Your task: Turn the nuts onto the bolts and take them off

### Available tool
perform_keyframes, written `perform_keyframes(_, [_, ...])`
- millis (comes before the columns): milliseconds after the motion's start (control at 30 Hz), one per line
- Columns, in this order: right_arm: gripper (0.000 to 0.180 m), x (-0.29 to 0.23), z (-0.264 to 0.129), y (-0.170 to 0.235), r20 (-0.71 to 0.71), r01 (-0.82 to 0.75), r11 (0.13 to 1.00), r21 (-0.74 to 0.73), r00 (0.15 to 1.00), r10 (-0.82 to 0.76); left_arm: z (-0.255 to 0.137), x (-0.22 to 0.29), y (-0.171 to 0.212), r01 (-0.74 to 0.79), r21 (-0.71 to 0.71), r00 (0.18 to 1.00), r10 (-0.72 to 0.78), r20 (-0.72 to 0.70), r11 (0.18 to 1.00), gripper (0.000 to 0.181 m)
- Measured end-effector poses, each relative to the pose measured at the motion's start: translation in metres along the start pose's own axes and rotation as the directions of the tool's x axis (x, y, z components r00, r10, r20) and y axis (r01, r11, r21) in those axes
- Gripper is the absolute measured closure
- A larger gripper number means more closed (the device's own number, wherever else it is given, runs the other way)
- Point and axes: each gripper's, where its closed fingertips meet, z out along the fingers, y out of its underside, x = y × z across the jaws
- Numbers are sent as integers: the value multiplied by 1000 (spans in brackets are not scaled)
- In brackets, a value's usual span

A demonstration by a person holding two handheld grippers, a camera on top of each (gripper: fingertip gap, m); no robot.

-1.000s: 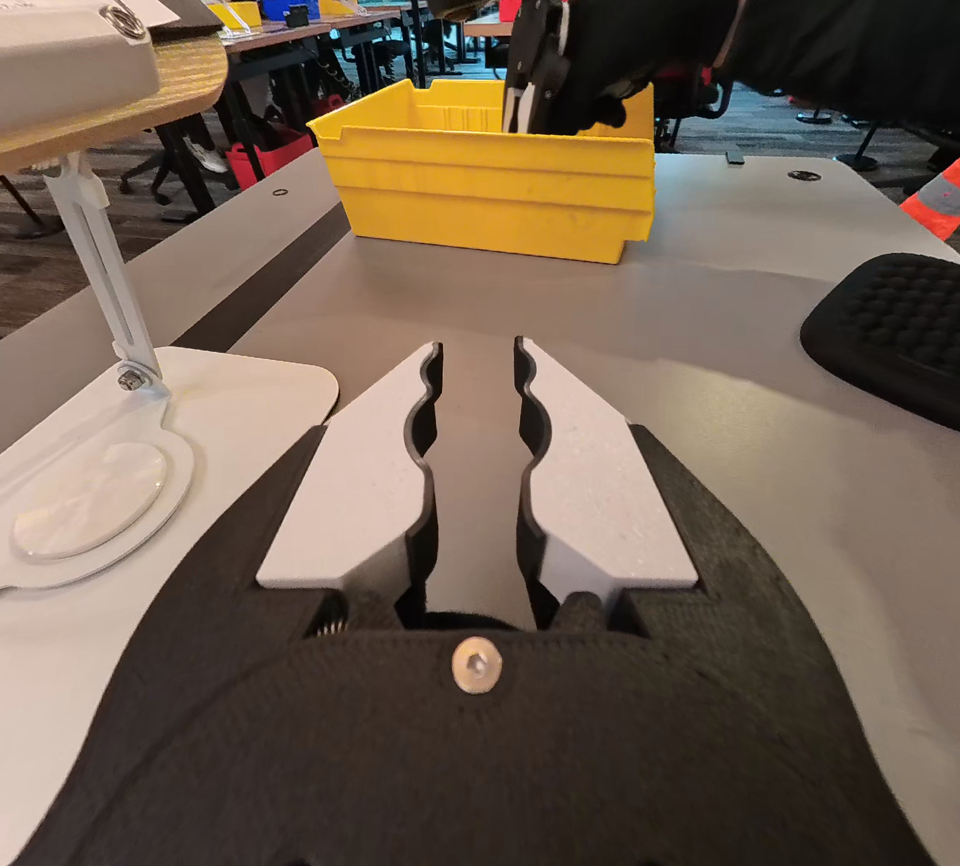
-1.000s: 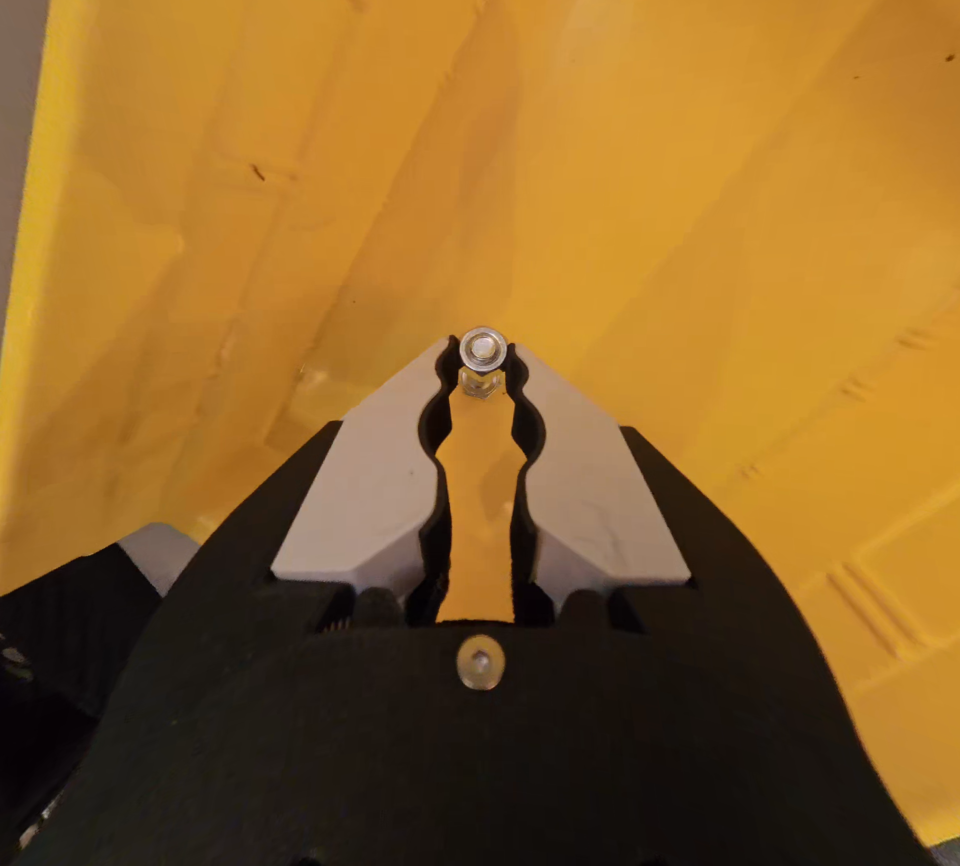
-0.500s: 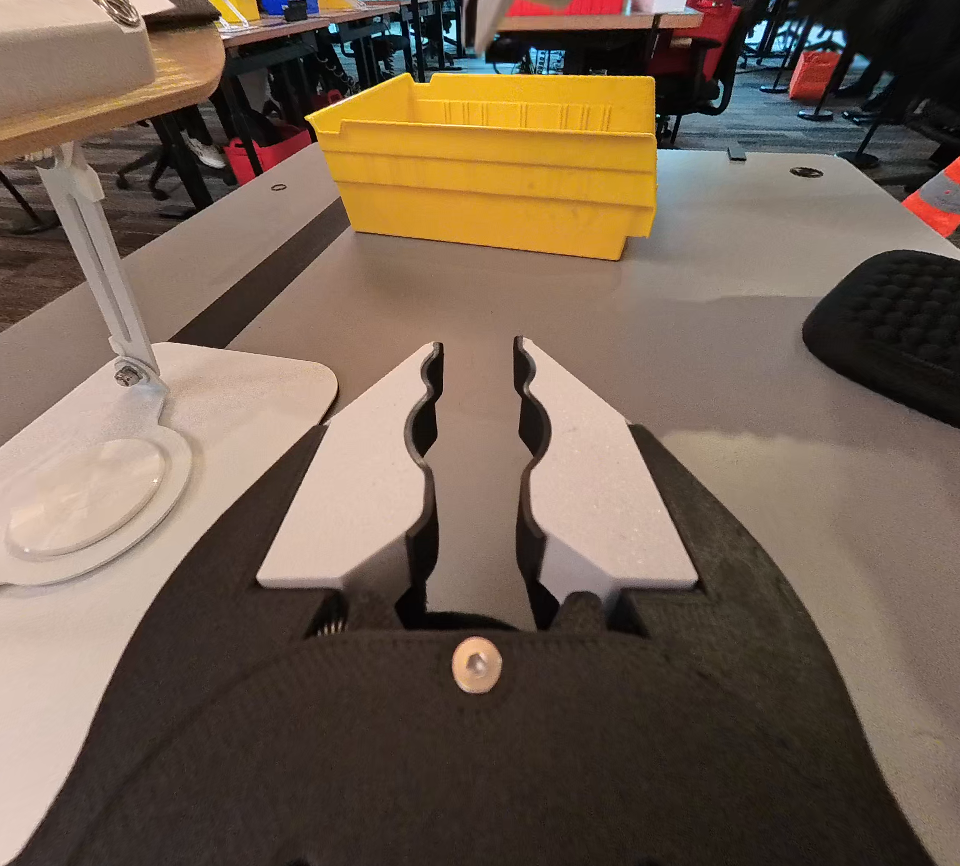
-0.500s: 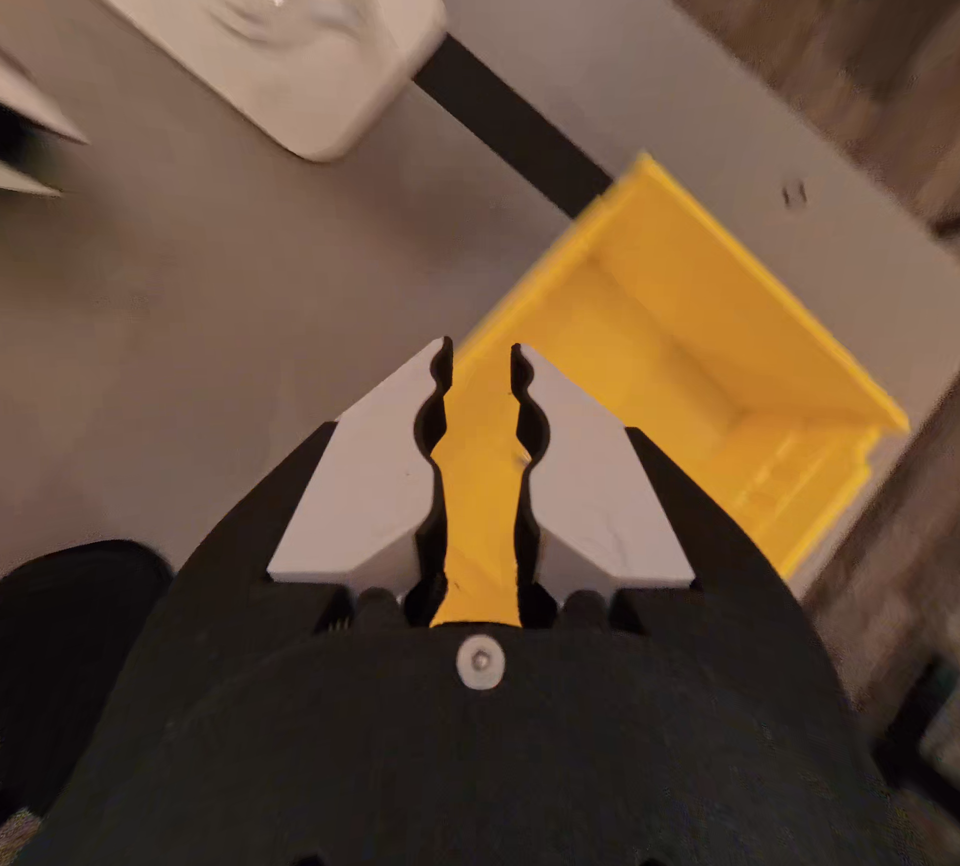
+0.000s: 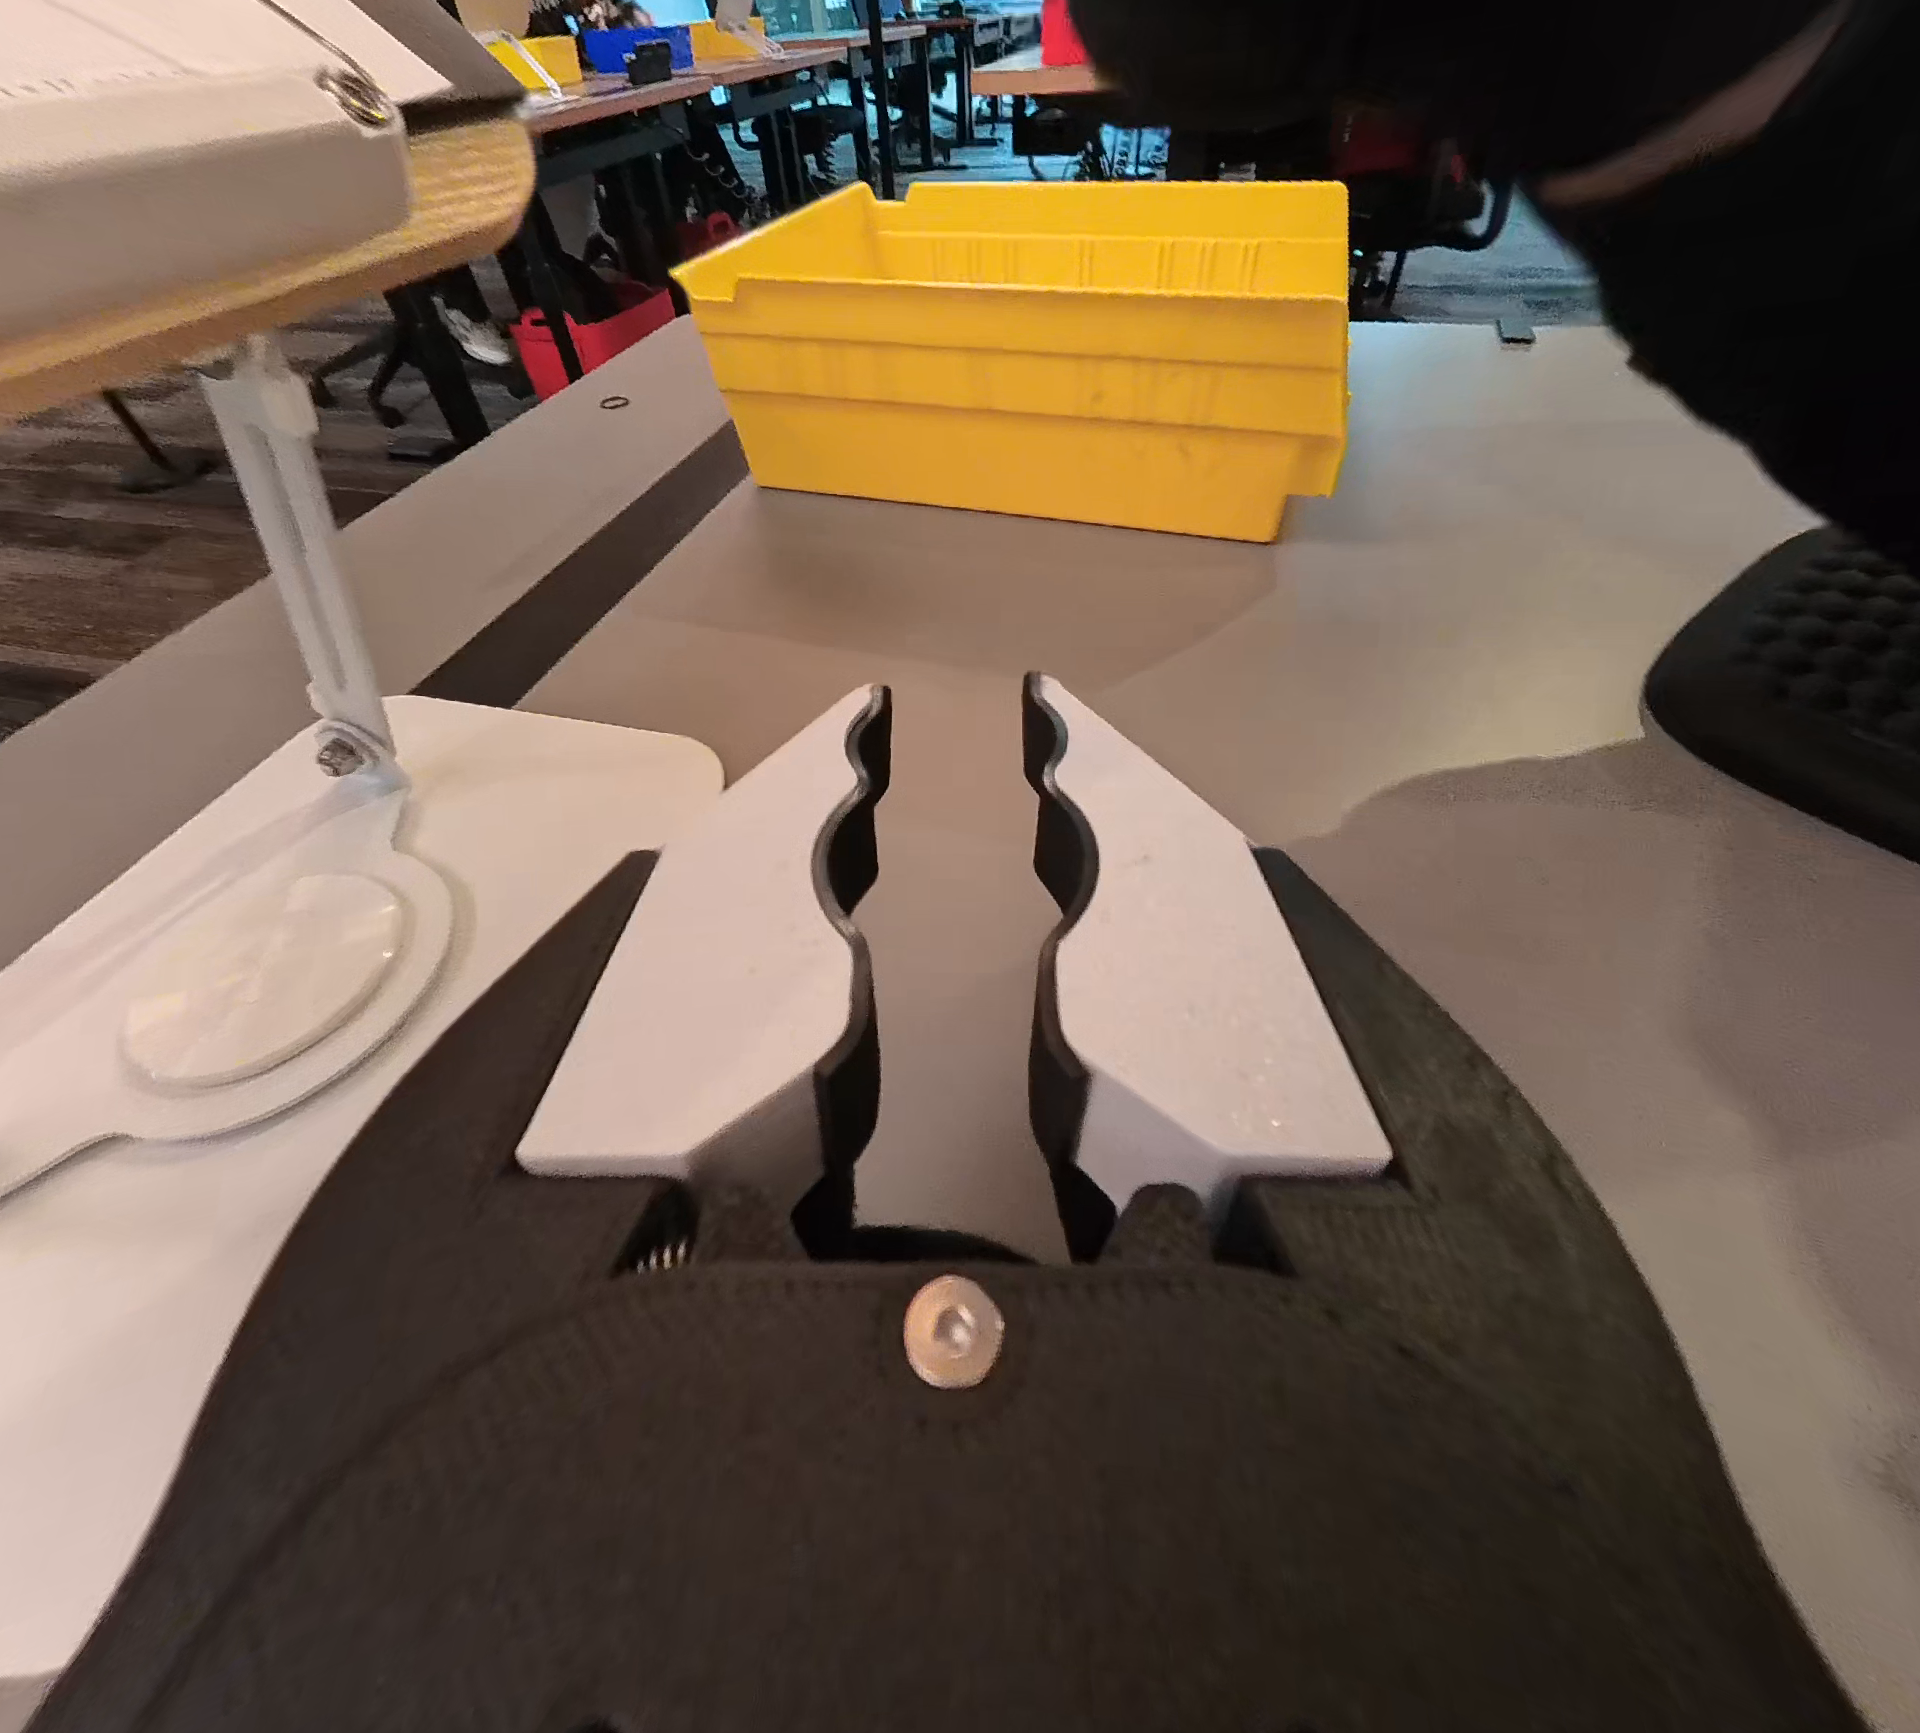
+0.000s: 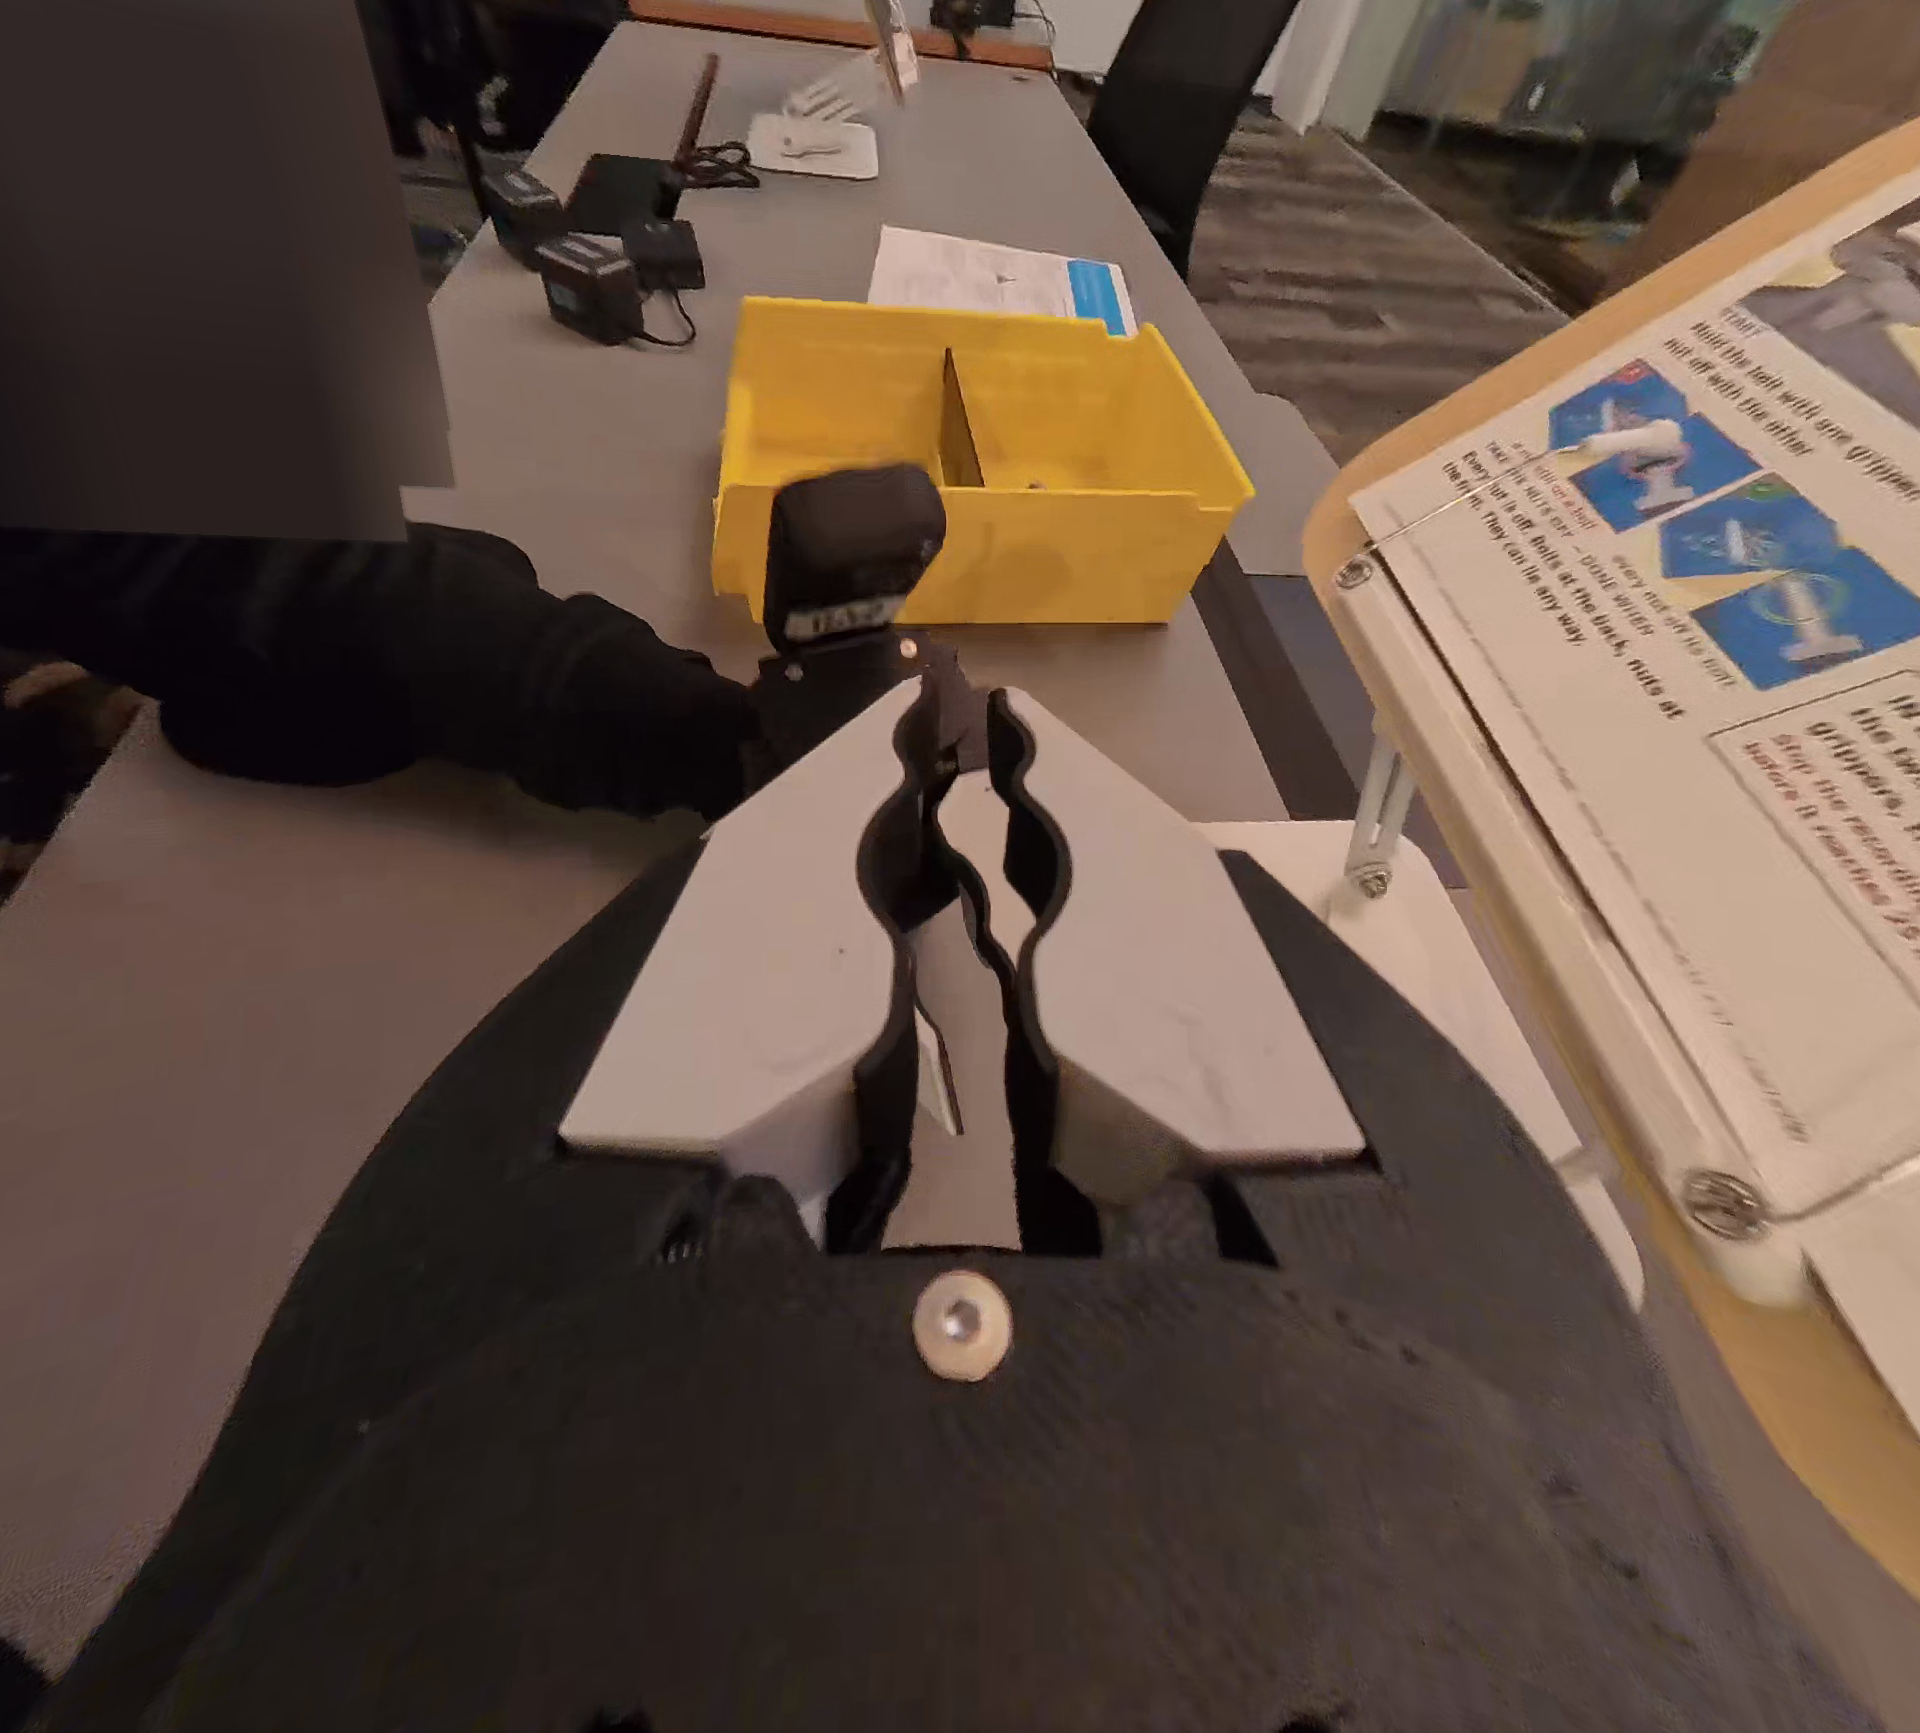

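- The left wrist view is evenly bright; daylight shows through glass walls at 12 o'clock.
- A soft shadow lies across the grey table [image 5: 1455,852] from 3 o'clock toward centre.
- A dark, unfocused mass fills the corner at 1 to 2 o'clock.
- The right wrist view is dimmer and warmer; its background at 12 to 2 o'clock is smeared.
- The instruction board [image 6: 1662,644] at 3 o'clock is slightly blurred.
- Straight edges bow toward both frames' borders.

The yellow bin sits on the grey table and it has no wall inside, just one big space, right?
Not quite. The yellow bin does sit on the grey table, but the right wrist view shows a divider inside, splitting it into two compartments.
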Motion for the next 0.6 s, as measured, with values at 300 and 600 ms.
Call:
perform_keyframes(300, [175, 45, 7, 58, -36, -161, 981, 104, 986, 166, -30, -25, -49, -138, 10, 973, 133, 189, 990, 156])
perform_keyframes(600, [175, 48, 22, 89, -64, -150, 989, 13, 986, 151, -143, -91, -116, -237, -340, 771, 389, 505, 910, 156])
